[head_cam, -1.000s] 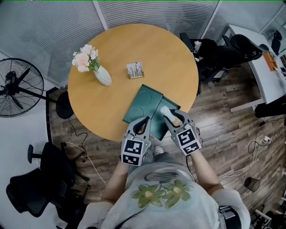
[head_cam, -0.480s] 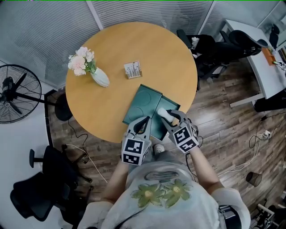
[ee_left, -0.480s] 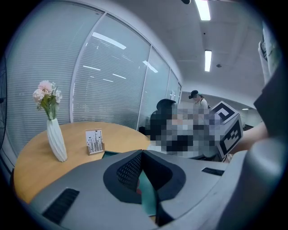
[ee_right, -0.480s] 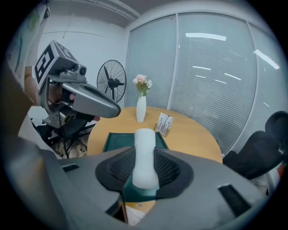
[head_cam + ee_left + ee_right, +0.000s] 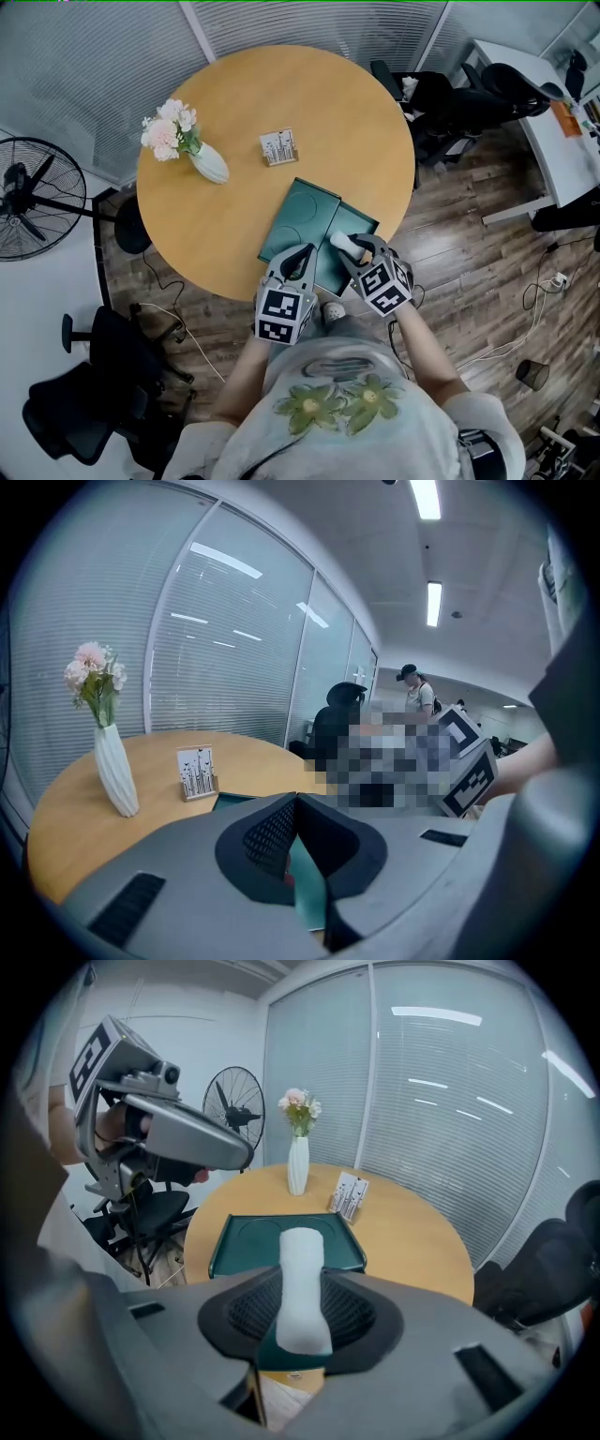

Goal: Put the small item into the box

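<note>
White tube (image 5: 343, 240) over green box (image 5: 298, 217), lower centre
My right claw (image 5: 360, 247) gripped the white tube; my left claw (image 5: 301, 259) pinched the green box's rim.

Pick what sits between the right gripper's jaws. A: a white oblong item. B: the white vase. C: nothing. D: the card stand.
A: the right gripper view shows the right gripper clamped on the white oblong item, above the green box; the vase and the card stand stand well beyond it.
</note>
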The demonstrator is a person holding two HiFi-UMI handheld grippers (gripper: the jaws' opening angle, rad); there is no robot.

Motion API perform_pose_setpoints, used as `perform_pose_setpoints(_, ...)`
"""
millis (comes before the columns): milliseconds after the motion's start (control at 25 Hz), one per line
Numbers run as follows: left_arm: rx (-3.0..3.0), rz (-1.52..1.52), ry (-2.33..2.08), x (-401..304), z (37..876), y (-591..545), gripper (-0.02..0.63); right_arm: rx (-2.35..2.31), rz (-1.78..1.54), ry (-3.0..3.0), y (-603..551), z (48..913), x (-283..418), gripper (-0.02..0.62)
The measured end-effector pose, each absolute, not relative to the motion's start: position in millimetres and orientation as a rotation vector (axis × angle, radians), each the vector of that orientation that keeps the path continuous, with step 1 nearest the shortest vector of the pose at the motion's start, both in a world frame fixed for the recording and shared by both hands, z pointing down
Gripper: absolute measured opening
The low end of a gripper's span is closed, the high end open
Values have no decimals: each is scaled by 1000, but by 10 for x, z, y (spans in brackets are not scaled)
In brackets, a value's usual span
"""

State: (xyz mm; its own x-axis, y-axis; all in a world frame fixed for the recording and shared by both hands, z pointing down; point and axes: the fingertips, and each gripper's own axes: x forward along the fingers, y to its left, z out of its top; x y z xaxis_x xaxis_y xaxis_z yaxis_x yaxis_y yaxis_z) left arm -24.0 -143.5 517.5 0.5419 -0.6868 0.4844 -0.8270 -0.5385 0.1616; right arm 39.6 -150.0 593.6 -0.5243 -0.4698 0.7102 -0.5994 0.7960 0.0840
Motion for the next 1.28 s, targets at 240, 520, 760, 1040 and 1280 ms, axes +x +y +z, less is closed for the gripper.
perform_pose_setpoints(240, 2407, 529, -1244, -276, 5201, -1500, 0, 755, 210, -2189, -1516, 6059, 401, 136)
perform_pose_setpoints(520, 2385, 537, -1251, -326, 5289, -1524, 0, 718, 225, -2158, -1546, 6253, 403, 137)
perform_pose_setpoints(760, 2371, 537, -1254, -363, 5323, -1518, 0, 700, 250, -2136, -1540, 6387, 399, 137)
perform_pose_setpoints(1040, 2364, 545, -1255, -391, 5358, -1519, 0, 676, 250, -2109, -1573, 6537, 393, 137)
perform_pose_setpoints(1280, 2361, 550, -1258, -402, 5380, -1508, 0, 647, 249, -2091, -1569, 6650, 383, 137)
